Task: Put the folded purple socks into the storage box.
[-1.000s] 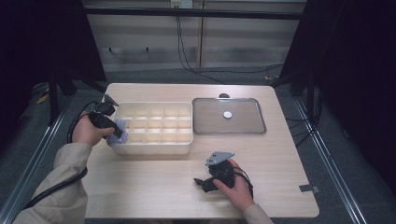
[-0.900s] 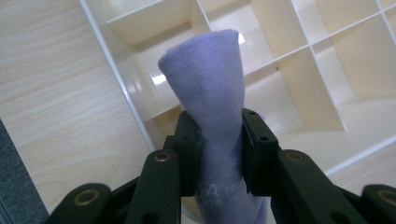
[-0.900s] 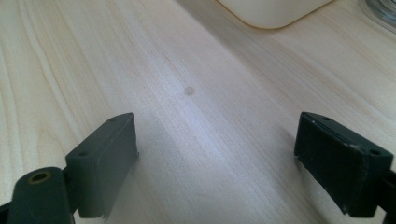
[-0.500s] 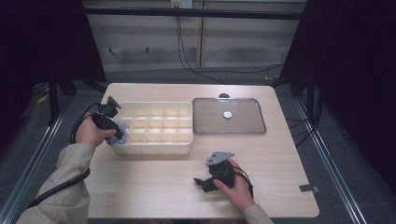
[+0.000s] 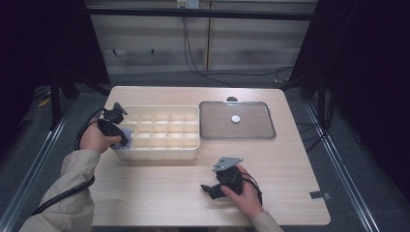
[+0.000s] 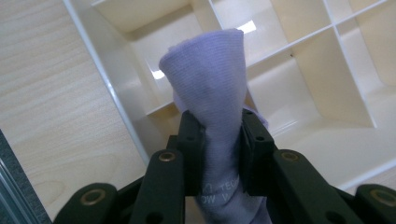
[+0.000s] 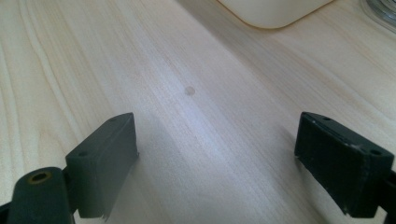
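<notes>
The left gripper point(image 6: 218, 140) has its fingers point(image 6: 192, 144) pressed in on either side of a rolled lilac cloth point(image 6: 210, 79), which stands up between them and pokes out past their tips. The cloth hangs over the near-left corner cells of a cream divided box point(image 5: 162, 130), at the box's left end on the worktop point(image 5: 159, 198). The right gripper point(image 7: 219, 158) rests low over bare worktop near the front edge, its fingers point(image 7: 102, 154) spread wide with nothing between them. A grey tray point(image 5: 261, 133) lies right of the box.
</notes>
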{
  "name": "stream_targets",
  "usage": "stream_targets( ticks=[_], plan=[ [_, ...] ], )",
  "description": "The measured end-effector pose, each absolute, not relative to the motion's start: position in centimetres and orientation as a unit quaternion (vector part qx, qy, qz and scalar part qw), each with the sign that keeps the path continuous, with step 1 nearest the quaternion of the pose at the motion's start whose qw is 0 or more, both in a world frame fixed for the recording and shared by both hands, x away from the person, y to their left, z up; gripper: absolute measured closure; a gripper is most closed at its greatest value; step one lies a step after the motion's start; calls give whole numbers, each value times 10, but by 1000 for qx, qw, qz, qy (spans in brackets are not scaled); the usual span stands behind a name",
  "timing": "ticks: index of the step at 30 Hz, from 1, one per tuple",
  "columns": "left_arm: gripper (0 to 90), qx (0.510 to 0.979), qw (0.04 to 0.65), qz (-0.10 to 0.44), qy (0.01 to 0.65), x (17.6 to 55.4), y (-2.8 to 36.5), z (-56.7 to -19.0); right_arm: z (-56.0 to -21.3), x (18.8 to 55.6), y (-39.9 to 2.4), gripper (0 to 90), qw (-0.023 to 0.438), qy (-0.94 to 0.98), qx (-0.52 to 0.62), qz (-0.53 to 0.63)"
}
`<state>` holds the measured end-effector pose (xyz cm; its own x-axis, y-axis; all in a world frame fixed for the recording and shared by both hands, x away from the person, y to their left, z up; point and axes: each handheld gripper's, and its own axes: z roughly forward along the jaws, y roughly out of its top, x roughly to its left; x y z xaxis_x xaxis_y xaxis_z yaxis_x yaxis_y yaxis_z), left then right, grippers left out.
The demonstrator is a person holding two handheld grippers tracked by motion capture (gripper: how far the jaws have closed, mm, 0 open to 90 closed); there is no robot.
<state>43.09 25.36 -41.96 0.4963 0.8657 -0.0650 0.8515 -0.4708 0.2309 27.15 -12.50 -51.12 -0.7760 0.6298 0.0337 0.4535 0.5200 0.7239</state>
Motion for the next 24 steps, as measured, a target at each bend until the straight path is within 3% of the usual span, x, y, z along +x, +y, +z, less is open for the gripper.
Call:
stream_targets(
  ticks=[24],
  plan=[
    [723,858,102,47,502,427,248,-426,-511,272,-125,123,116,865,314,375]
  ],
)
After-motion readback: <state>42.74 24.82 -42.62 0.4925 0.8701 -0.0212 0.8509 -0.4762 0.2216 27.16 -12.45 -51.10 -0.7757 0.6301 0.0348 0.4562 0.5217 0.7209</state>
